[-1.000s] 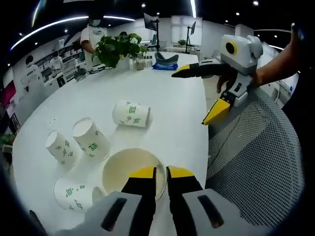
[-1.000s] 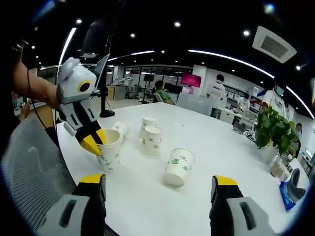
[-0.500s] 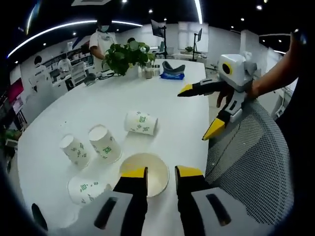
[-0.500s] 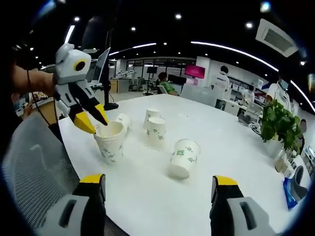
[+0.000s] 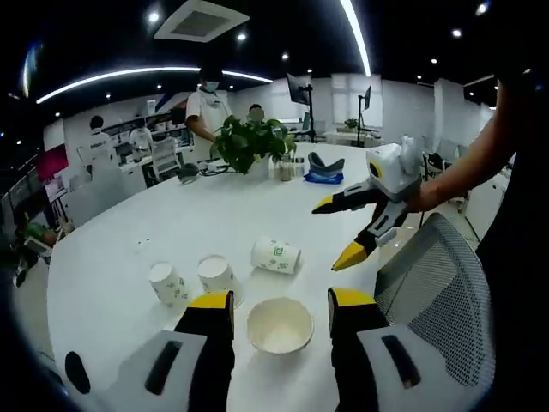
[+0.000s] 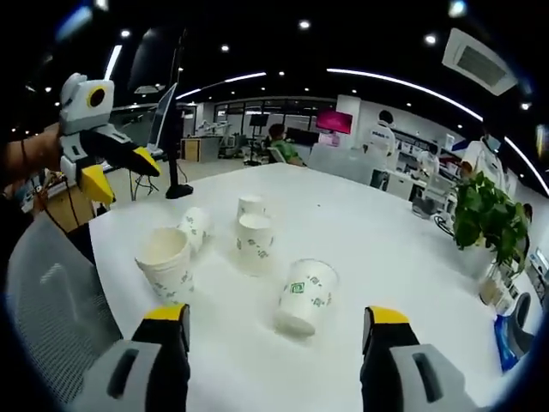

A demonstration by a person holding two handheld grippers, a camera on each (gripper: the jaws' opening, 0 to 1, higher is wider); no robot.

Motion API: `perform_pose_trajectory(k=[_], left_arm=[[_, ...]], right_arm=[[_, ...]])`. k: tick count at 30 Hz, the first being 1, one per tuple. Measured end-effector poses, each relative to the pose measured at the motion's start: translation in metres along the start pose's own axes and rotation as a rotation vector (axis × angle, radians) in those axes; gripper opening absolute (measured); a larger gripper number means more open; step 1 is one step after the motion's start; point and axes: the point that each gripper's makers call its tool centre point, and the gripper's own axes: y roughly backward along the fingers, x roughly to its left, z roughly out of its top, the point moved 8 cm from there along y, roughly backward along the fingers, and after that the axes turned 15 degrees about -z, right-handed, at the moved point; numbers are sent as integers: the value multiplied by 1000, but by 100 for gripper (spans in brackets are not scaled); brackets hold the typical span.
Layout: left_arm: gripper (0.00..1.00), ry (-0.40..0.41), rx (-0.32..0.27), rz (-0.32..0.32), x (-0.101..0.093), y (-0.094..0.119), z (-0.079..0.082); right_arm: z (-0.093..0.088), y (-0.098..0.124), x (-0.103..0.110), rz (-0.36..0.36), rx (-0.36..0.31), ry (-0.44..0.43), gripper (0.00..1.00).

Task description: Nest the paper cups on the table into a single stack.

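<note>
Several white paper cups with green print sit on the white table (image 5: 120,232). One cup (image 5: 280,324) stands upright, mouth up, below and between the jaws of my left gripper (image 5: 280,300), which is open and clear of it. Another cup (image 5: 276,255) lies on its side, and two cups (image 5: 216,275) (image 5: 165,283) stand to its left. My right gripper (image 5: 330,236) hangs open over the table's near edge. In the right gripper view, my right gripper (image 6: 276,315) is open above the lying cup (image 6: 304,296). The upright cup (image 6: 165,262) stands at left, and the left gripper (image 6: 127,180) hovers open above it.
A mesh-backed chair (image 5: 437,283) stands at the table's near edge. A potted plant (image 5: 249,142) and a blue item (image 5: 324,176) sit at the table's far end. People stand and sit in the office beyond the table.
My left gripper was shut on the upright cup's rim. It has opened, let the cup go and pulled up and away. The cup now stands alone on the table. The right gripper stays open.
</note>
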Motion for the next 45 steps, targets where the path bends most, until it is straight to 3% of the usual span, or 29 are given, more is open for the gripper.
perform_pose_trajectory(k=[11, 25, 35, 45], left_arm=[[61, 33, -58, 57, -2, 16, -11], [81, 58, -64, 87, -2, 28, -18], [98, 69, -77, 136, 1, 32, -24], [99, 76, -83, 144, 3, 34, -27]], right_arm=[[-4, -33, -1, -36, 68, -30, 75], [-13, -74, -5, -91, 170, -48, 64], [-14, -87, -4, -133, 269, -69, 55], [-14, -91, -3, -138, 310, -86, 47]])
